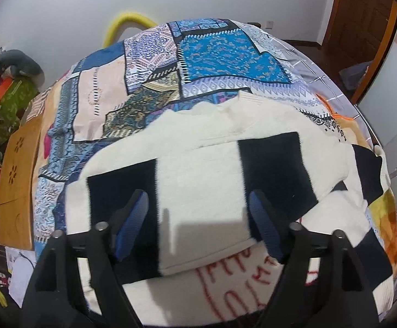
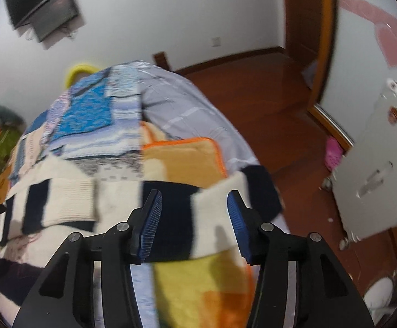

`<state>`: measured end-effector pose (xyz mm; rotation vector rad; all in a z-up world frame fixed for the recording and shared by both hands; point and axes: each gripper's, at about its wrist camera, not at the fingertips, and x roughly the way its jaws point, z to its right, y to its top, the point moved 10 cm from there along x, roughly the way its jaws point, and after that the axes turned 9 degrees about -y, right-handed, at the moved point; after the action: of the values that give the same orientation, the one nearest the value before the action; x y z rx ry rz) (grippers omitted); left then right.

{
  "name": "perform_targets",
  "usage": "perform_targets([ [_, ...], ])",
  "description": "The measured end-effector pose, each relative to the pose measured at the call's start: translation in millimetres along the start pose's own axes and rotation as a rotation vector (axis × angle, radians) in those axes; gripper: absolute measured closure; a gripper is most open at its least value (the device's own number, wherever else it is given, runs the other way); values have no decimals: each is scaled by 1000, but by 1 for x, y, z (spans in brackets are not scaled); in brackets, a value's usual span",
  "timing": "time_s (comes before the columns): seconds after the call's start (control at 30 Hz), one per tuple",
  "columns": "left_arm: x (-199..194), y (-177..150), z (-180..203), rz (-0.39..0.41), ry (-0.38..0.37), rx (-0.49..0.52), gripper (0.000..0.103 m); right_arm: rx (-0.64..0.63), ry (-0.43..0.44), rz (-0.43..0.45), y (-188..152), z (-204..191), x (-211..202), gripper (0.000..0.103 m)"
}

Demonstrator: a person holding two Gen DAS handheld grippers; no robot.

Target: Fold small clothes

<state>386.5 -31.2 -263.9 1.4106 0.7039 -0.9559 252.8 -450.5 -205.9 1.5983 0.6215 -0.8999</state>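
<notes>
Sweater spread wide on the bed, both my grippers empty above it.

My left gripper (image 1: 198, 218), jaws apart, hangs over the cream-and-navy sweater (image 1: 198, 169), whose folded body runs from 9 to 3 o'clock. My right gripper (image 2: 195, 218), jaws also apart, faces the loose striped sleeve (image 2: 234, 191) trailing to 2 o'clock over the bedspread (image 2: 94, 114). I judge my right nearer that sleeve.
</notes>
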Motion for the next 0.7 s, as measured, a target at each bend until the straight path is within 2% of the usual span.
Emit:
perform_targets([
  [0.23, 31, -9, 12, -67, 11, 13, 24, 123, -24, -127, -35, 44, 50, 57],
  [0.47, 54, -21, 12, -126, 18, -2, 24, 290, 49, -248, -65, 58, 99, 57],
  [0.7, 61, -24, 9, -128, 20, -18, 19, 362, 103, -268, -70, 54, 119, 57],
])
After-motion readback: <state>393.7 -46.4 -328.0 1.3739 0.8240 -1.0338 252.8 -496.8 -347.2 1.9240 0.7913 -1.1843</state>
